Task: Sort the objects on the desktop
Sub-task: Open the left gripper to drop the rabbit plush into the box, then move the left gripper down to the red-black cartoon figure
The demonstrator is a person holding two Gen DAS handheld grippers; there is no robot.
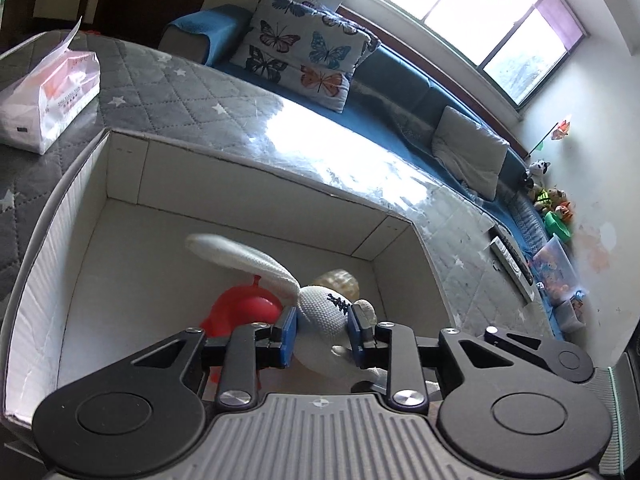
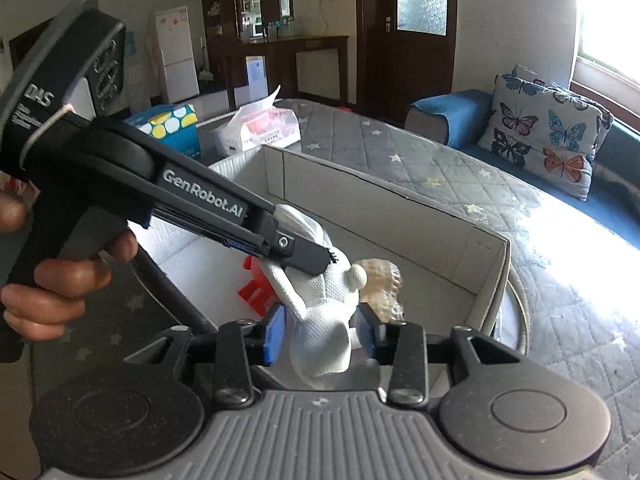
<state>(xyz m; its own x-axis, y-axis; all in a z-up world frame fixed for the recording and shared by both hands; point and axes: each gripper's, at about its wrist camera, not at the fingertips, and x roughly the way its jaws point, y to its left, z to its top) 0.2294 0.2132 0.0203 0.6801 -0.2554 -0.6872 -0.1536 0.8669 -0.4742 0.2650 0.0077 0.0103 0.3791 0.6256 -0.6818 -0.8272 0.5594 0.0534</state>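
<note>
the white knitted rabbit toy [image 1: 322, 312] sits inside the open cardboard box [image 1: 256, 184] on the quilted worktop [image 1: 192, 92], beside a red plastic piece [image 1: 244, 308]. the left tool [image 1: 322, 334] brackets its head, blue pads slightly apart. the right tool [image 2: 322, 332] flanks its body, pads apart too.

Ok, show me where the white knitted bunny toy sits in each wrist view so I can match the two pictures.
Left wrist view: white knitted bunny toy low centre, its head between the left gripper pads, one long ear stretching up-left.
Right wrist view: the bunny low centre, its body between the right gripper pads, the left gripper reaching in at its head.
Shared landmark: the red plastic toy just left of the bunny, inside the cardboard box.
</note>
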